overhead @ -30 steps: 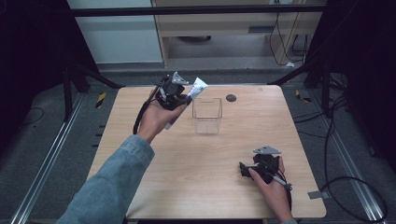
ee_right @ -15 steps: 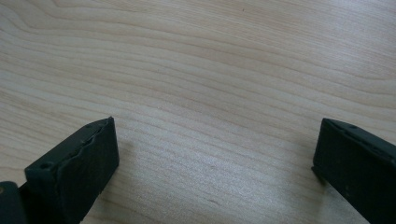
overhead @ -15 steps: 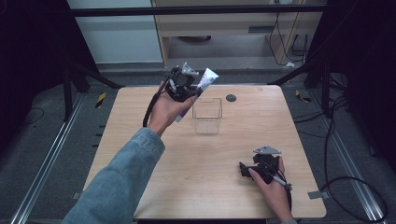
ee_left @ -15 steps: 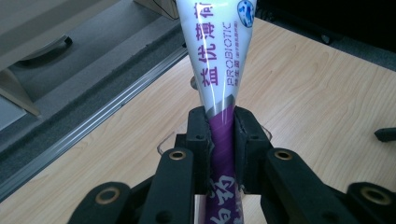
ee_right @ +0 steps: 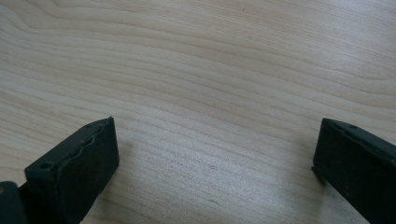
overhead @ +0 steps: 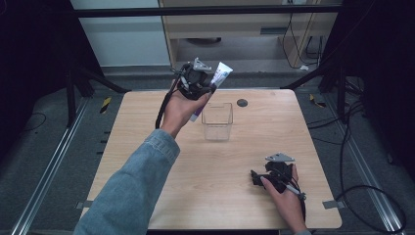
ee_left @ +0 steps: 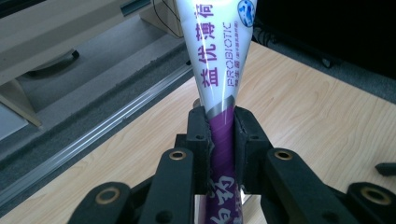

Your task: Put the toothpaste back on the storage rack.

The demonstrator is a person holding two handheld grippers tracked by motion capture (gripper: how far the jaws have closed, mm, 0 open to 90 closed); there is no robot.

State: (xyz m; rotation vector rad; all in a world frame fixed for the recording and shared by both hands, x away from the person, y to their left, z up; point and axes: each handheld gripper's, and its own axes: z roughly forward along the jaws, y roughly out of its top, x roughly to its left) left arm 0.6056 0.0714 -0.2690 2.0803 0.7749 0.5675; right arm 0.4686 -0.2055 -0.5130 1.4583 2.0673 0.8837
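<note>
While the high view a second ago had the left gripper (overhead: 198,81) lower and nearer the table's left, it now hangs raised beside the clear square plastic container (overhead: 217,121), carrying the white-and-purple squeezable tube (overhead: 219,77) tilted above it; a drop into the container looks close. The right gripper (overhead: 266,177) rests on the pale wooden table (overhead: 147,122). From the left gripper view, the jaws pinch the tube's purple lower part. From the right gripper view, the jaws stand wide apart over bare wood.
</note>
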